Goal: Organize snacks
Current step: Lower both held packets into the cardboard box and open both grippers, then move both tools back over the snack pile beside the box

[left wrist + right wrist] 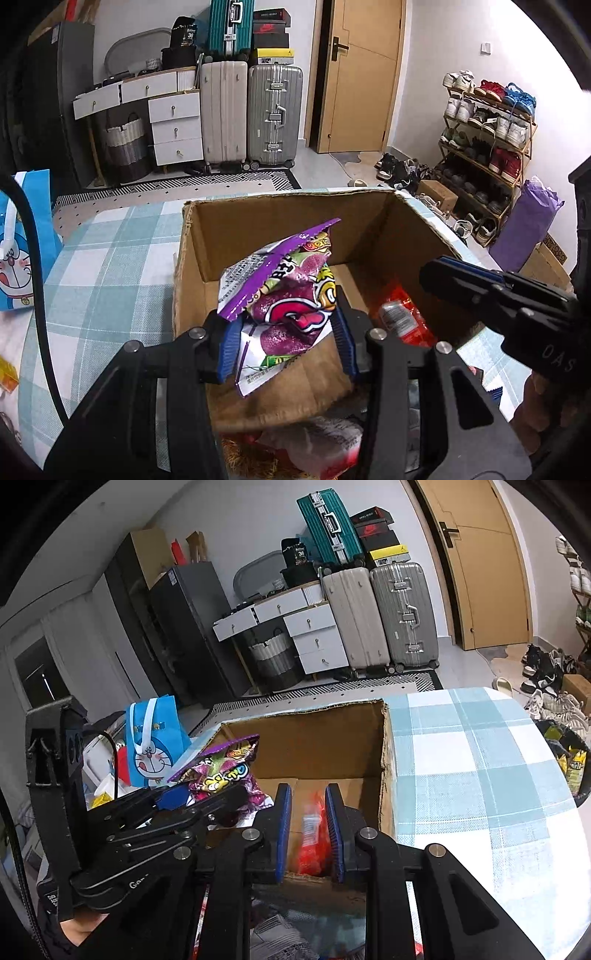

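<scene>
Packet (pixel 284 306) purple, crumpled | left jaws gripping it | right jaws closed on red packet (pixel 312 834)

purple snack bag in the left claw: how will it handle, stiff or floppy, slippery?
Likely floppy: the purple snack bag is creased and its top flap folds over above the left claw. Probably light for its size, since it stands up puffed between the pads. The glossy film may be slippery, so it could slide when released over the cardboard box.
</scene>
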The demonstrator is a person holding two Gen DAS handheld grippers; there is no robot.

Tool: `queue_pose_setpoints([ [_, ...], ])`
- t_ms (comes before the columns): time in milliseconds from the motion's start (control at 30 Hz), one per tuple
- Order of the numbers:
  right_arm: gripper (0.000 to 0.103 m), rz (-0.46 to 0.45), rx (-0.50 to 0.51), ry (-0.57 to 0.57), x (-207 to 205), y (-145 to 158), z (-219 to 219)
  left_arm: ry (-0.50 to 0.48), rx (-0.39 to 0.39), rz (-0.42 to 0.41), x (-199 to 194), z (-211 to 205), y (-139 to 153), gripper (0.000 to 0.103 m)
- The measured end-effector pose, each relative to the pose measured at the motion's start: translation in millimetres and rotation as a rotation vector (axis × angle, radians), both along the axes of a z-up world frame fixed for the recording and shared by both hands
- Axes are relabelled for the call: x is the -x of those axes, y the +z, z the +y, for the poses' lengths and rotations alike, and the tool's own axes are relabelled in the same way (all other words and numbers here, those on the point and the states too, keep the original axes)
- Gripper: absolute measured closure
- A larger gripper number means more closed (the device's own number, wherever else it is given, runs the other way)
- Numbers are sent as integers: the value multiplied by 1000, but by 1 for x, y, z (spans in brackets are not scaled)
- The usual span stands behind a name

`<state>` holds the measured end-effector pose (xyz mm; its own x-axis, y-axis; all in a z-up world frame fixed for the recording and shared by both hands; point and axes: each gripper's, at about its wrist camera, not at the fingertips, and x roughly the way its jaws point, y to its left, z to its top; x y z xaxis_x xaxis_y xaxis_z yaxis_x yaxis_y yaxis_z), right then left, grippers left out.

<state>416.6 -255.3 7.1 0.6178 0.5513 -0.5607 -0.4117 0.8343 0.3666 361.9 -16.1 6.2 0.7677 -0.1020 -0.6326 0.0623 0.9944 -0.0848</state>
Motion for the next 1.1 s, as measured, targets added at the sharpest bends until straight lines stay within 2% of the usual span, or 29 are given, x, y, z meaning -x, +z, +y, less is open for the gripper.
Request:
queue_pose_setpoints([
  [100, 82, 2, -3, 11, 0, 0, -1, -4, -5, 1, 0, -1, 0, 60],
  [133, 82, -2, -3, 12, 2, 2, -2, -7, -6, -1, 2, 0, 0, 56],
  [167, 78, -9, 2, 12, 4, 5, -4, -7, -8, -8, 5, 0, 2, 45],
  [200, 69, -14, 6, 10, 7, 7, -6, -6, -13, -23, 10, -1, 5, 38],
  [233, 61, -17, 4, 9, 9, 10, -9, -1, -19, -38, 15, 2, 7, 21],
  [267, 40, -19, 1, 8, 13, 14, -11, 2, -22, -56, 22, 3, 10, 16],
  [300, 16, -25, -2, 3, 18, 17, -16, 0, -19, -76, 30, 5, 14, 15],
  [333, 5, -32, -3, -4, 22, 20, -19, -5, -13, -84, 37, 7, 17, 12],
  [367, 0, -40, 0, -16, 29, 22, -24, -8, -9, -84, 43, 8, 19, 3],
  [400, 0, -51, 1, -19, 35, 25, -28, -4, -9, -83, 50, 11, 21, 0],
  [533, 0, -53, 16, -25, 55, 26, -39, 7, -4, -101, 84, 24, 25, 0],
  [700, 0, -24, -30, -43, 80, 20, -62, 22, -16, -98, 130, 36, 25, 0],
  [967, 0, -16, -11, -83, 119, 7, -85, 42, -24, -66, 189, 42, 6, 0],
  [1100, 0, 15, 16, -82, 130, 1, -88, 49, -27, -47, 204, 45, -5, 0],
])
